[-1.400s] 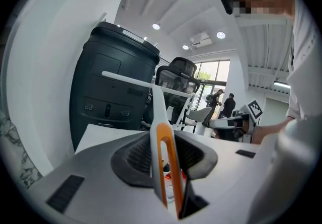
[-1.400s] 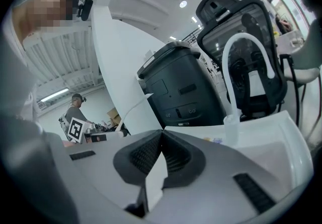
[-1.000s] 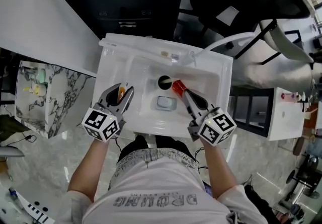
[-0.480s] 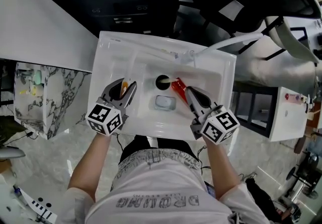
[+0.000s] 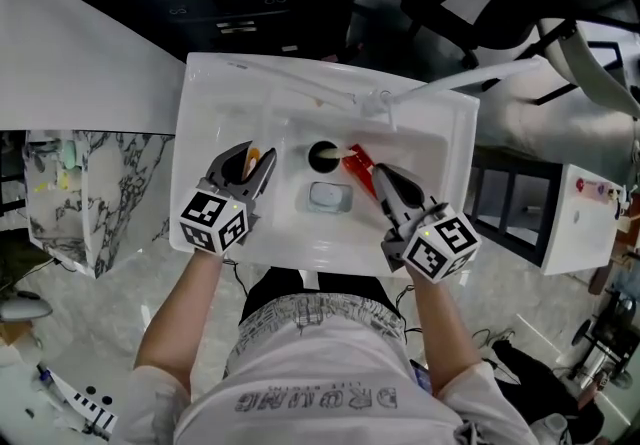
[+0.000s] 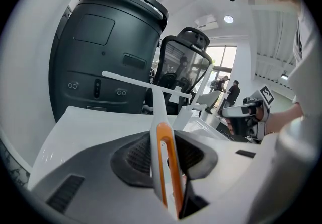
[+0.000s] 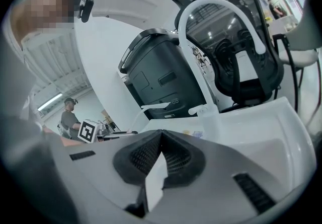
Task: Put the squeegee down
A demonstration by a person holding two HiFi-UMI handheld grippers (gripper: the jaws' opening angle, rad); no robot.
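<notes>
Head view looks steeply down on a white rectangular ceramic sink (image 5: 198, 148). At its left side the left gripper (image 5: 254, 159) pinches a white plastic squeegee with an orange loop handle (image 5: 250, 154). The left gripper view shows the grip closely: both ribbed pads press on the orange loop, and a slim white neck rises from it to a long, thin white crossbar blade (a plain T shape). That blade lies over the sink's back edge, and whether it touches the rim cannot be told.

In the basin are a round dark drain hole (image 5: 323, 155) and, just nearer the person, a pale grey-blue rounded pad (image 5: 329, 198).

Right of the drain, the right gripper (image 5: 384, 177) is closed on a red piece with a white end (image 5: 356, 165), which shows as a thin white sliver between its pads in the right gripper view.
</notes>
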